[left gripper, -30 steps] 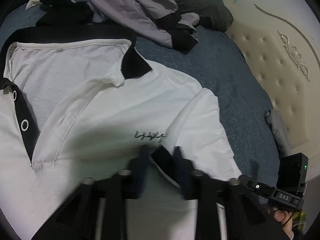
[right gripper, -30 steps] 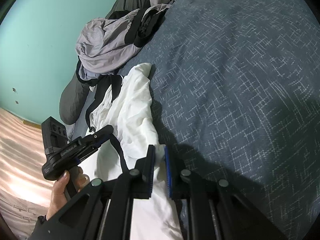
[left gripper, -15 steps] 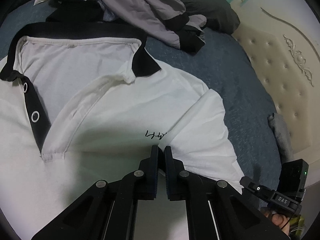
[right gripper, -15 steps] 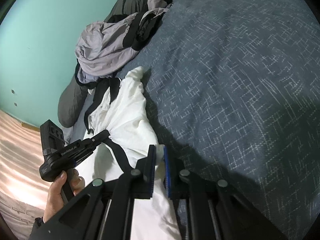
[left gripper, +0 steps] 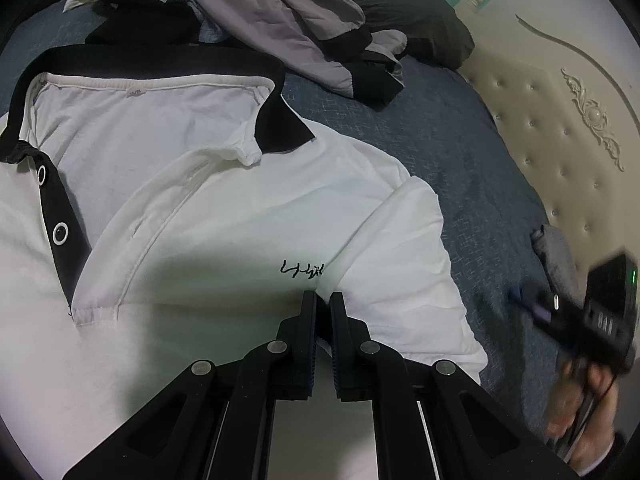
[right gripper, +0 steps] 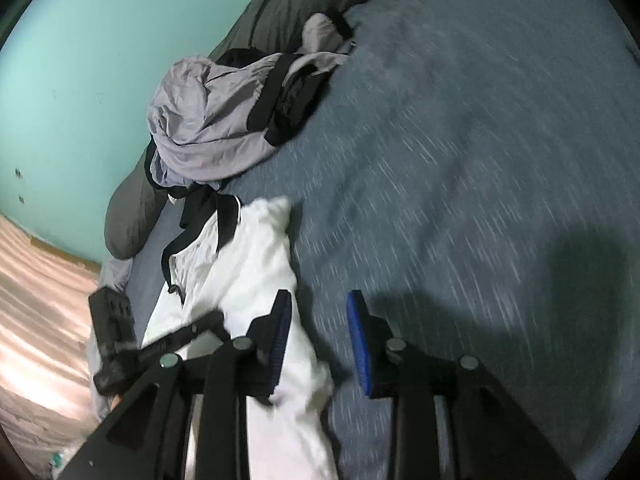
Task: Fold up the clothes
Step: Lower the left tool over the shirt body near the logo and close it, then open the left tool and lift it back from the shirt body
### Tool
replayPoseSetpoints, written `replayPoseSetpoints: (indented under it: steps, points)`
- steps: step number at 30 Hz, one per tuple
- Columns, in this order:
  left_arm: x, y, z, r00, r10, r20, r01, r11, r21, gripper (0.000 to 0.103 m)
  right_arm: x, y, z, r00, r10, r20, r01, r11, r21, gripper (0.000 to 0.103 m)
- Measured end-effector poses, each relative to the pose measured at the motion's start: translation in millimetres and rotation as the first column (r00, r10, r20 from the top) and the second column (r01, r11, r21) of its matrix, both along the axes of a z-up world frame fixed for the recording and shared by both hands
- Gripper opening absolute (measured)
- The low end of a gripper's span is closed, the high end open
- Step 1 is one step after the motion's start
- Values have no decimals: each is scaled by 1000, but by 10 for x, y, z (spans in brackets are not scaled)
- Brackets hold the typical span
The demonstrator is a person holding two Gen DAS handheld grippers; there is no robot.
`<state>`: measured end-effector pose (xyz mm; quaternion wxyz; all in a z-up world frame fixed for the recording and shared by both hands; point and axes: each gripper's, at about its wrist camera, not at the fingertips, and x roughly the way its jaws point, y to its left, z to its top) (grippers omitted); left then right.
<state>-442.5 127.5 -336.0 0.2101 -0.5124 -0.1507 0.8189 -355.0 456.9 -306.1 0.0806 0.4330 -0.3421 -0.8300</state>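
Right gripper [right gripper: 320,332] lifted, opening beside shirt [right gripper: 256,264] edge.

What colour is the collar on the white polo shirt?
Black, on the white polo shirt; the collar shows best in the left wrist view.

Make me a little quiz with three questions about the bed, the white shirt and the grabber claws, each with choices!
1. Where is the crumpled grey-and-black garment?
A. beyond the white polo shirt's collar
B. on the floor
C. under the shirt

2. What colour is the collar of the white polo shirt?
A. red
B. black
C. green

3. How do the right gripper's blue-padded jaws stand?
A. clamped on the shirt
B. apart, with nothing gripped
C. holding a pillow

Answers: 1 A, it lies heaped on the blue bedspread past the collar. 2 B, a black band rims the neck. 3 B, the jaws are opening, with a gap showing bedspread; the left gripper is shut on a shirt fold.
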Motion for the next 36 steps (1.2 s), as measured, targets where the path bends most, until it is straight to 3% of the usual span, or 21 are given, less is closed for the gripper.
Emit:
replayPoseSetpoints:
  steps: [4, 9, 18, 19, 22, 25, 36]
  points:
    - [-6, 10, 0, 1000, -4, 5, 4, 1000, 2, 7, -541, -117, 85, 997, 82, 6, -82, 996, 36, 32]
    - [-7, 9, 8, 1000, -10, 4, 10, 1000, 1, 7, -1185, -369, 104, 984, 170, 54, -176, 973, 150, 37]
    - [-16, 18, -7, 1000, -17, -2, 17, 1000, -4, 7, -1699, -749, -28, 946, 300, 121, -323, 897, 303, 37]
    - [-13, 16, -7, 1000, -18, -2, 17, 1000, -6, 7, -1720, -772, -54, 940, 314, 129, -339, 889, 308, 36]
    - [-20, 4, -24, 1000, -15, 4, 15, 1000, 1, 7, -1768, -824, -112, 932, 331, 145, -362, 864, 350, 12]
    - [-19, -9, -40, 1000, -12, 9, 12, 1000, 6, 7, -1789, -830, -128, 934, 334, 129, -358, 864, 354, 1]
    - [6, -5, -70, 1000, -8, 7, 7, 1000, 11, 7, -1918, -813, -60, 955, 282, 96, -295, 852, 433, 0]
